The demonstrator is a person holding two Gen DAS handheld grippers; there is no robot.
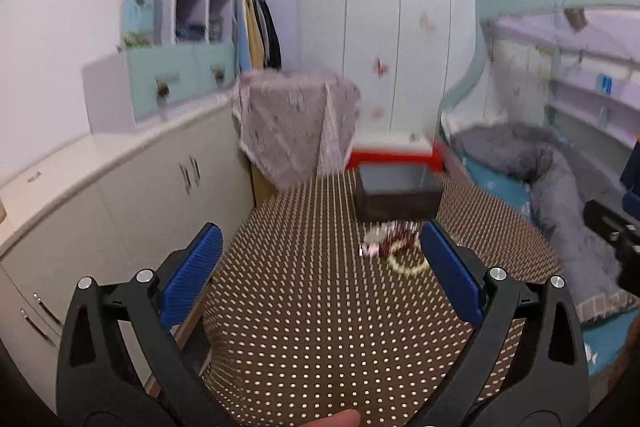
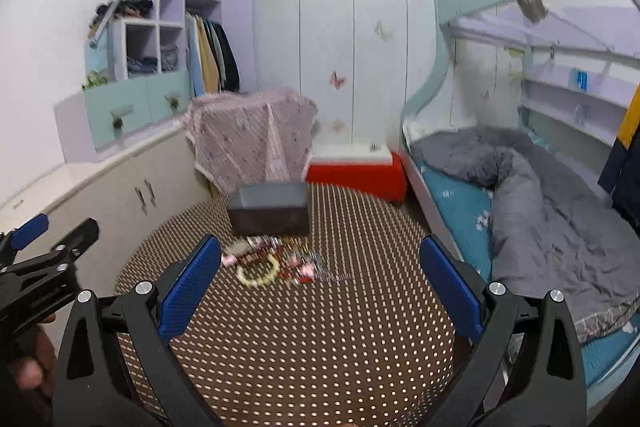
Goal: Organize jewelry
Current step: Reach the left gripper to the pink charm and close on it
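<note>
Ahead of both wide-open claws, left [image 1: 320,251] and right [image 2: 320,259], the box [image 2: 270,213] stands open-topped, contents unseen. Jewelry [image 2: 272,261] lies heaped before it on the dotted table [image 2: 312,339]. Cabinets [image 2: 120,195] left, bed [image 2: 520,187] right.

My views are evenly bright under soft indoor light, with no harsh shadows or glare. Motion blur smears the jewelry pile [image 2: 276,261] and far furniture. Fisheye bending curves everything toward the dark corners.
</note>
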